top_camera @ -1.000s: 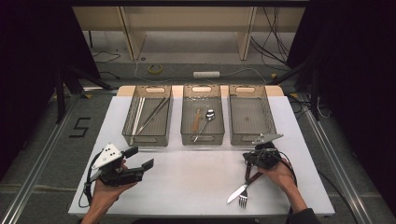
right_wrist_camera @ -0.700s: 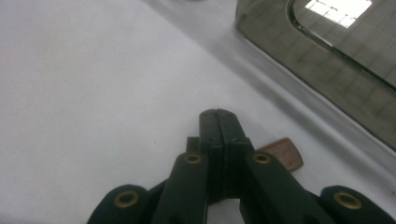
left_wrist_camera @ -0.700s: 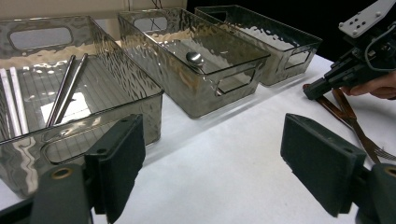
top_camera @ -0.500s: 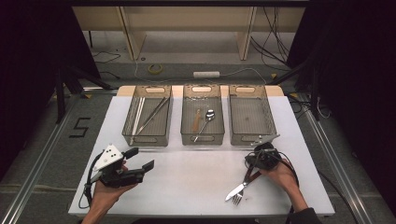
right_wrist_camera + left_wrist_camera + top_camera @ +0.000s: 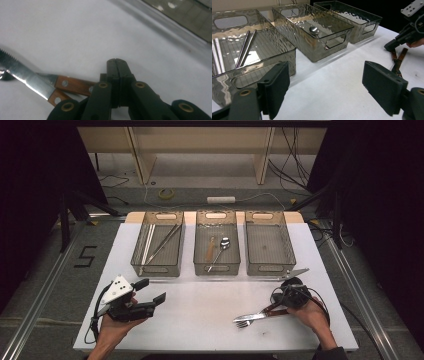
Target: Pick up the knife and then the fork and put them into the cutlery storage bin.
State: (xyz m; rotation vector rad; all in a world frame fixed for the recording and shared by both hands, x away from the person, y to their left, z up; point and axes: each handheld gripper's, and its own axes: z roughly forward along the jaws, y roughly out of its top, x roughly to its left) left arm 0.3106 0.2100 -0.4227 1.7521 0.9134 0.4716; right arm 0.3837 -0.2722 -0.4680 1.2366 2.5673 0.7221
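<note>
A knife (image 5: 251,315) and a fork (image 5: 243,323) with wooden handles lie together on the white table (image 5: 200,305) at the front right. My right gripper (image 5: 274,308) is shut, its tips resting over the handle ends. In the right gripper view the jaws (image 5: 116,63) are pressed together with nothing visible between them; the knife (image 5: 22,72) and the fork handle (image 5: 73,86) run underneath to the left. My left gripper (image 5: 152,291) is held at the front left, wide open and empty (image 5: 330,87).
Three clear bins stand in a row at the back. The left bin (image 5: 155,269) holds chopsticks (image 5: 162,242) and metal sticks, the middle bin (image 5: 216,268) a spoon (image 5: 223,242) and a wooden piece, and the right bin (image 5: 270,268) looks empty. A table edge runs close behind the right gripper.
The knife and fork have swung from diagonal to nearly level and shifted slightly away from the front edge, with the right gripper against their handles. The left gripper barely moved.
</note>
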